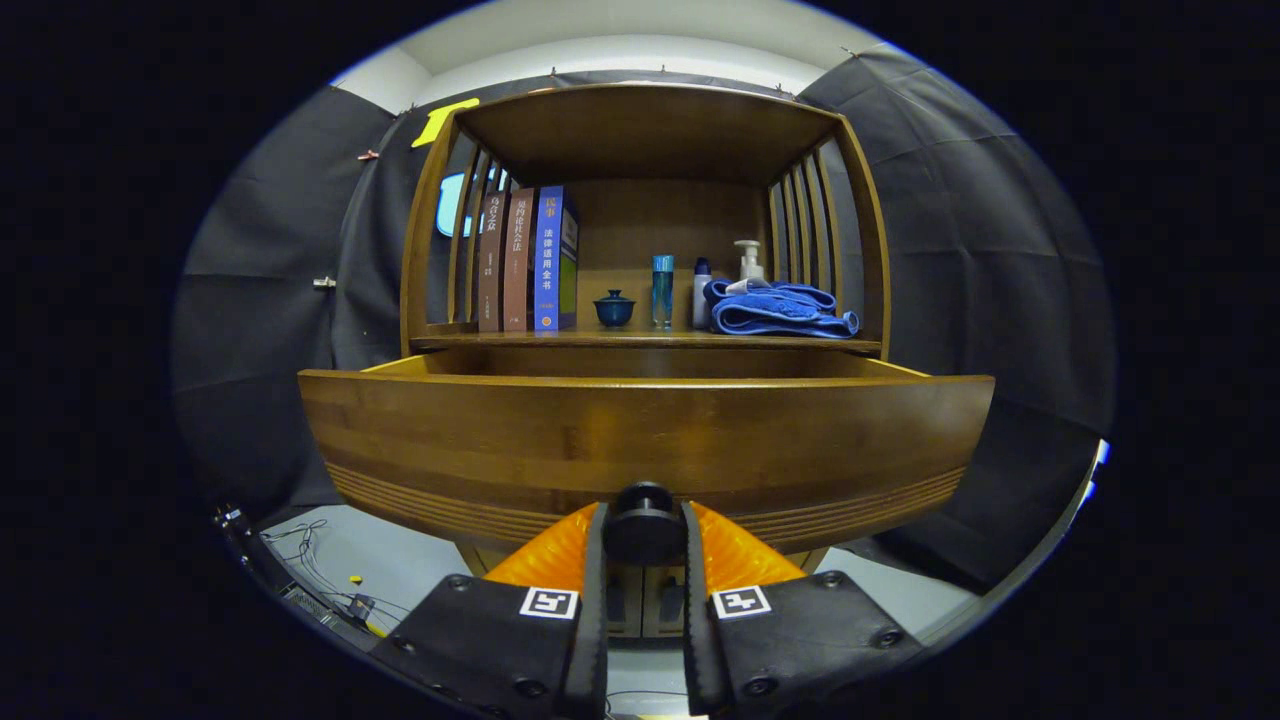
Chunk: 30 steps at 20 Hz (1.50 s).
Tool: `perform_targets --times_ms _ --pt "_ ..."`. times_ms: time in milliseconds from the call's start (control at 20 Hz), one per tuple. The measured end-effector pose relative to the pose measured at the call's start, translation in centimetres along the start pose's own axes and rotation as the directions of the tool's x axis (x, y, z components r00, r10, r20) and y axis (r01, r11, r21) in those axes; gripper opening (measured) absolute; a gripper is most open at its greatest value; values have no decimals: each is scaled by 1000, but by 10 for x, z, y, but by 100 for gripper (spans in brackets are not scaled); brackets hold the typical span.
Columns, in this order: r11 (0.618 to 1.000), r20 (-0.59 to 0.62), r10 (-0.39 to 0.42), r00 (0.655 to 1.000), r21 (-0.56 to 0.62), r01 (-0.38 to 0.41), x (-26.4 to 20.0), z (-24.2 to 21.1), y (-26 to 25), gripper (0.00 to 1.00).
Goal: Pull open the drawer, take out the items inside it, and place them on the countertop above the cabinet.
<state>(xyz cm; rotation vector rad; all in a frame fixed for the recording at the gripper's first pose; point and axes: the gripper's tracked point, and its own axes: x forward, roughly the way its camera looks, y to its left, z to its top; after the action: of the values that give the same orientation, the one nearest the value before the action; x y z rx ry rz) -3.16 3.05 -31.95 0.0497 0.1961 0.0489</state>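
The gripper point(645, 530) sits nearest the camera, its two orange ribbed fingers point(552, 552) drawn in close on either side of a round black knob point(643, 522). Both pads appear to press the knob's flanks, so the claw reads as clamped on it, with only the knob's width between the fingers.

The knob sits at the lower middle of the curved brown wooden drawer front point(640, 445), which runs crosswise to the fingers, its long axis from side to side. The drawer stands pulled out toward the gripper: its top edge lies well forward of the cabinet, and the pale side walls run back to the carcass. The drawer's interior is hidden behind the front's top edge, so what lies inside cannot be told from here.

That is the relation the coming move seems to turn on: the contents lie beyond and above the fingers, over the front edge. The claw would likely have to let go of the knob, rise, and reach in over it.

Just beyond the drawer's back edge lies the wooden countertop point(640, 341), the floor of an open slatted shelf. Toward its left end stand three upright books point(525, 260); near the middle a small dark blue lidded cup point(614, 309) and a slim blue bottle point(662, 290); toward its right end a folded blue towel point(775, 310) with a white pump bottle point(748, 262) behind it.
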Motion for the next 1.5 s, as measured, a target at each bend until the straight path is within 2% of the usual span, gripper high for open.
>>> perform_targets --times_ms 350,400,550,700,900,1050,1200,1300,1450,1500 --pt "999 -4 -4 1000 36 4 -2 -1 -1 35" --pt "999 -12 -9 1000 36 9 -2 -1 -1 38" --pt "998 20 13 1000 54 -14 -16 9 5 69" --pt "996 33 -49 998 79 46 -33 25 -11 100" --pt "991 35 -122 992 59 120 -44 79 -28 100" --pt "975 -75 -214 974 46 218 -29 107 -41 100" --pt "958 -245 -281 928 -21 285 -3 118 -44 99" --pt "956 -310 -284 907 -23 291 20 124 -34 100" --pt "955 -437 -266 859 5 298 54 112 -22 98" --pt "950 -495 -264 828 15 311 69 100 -20 98"
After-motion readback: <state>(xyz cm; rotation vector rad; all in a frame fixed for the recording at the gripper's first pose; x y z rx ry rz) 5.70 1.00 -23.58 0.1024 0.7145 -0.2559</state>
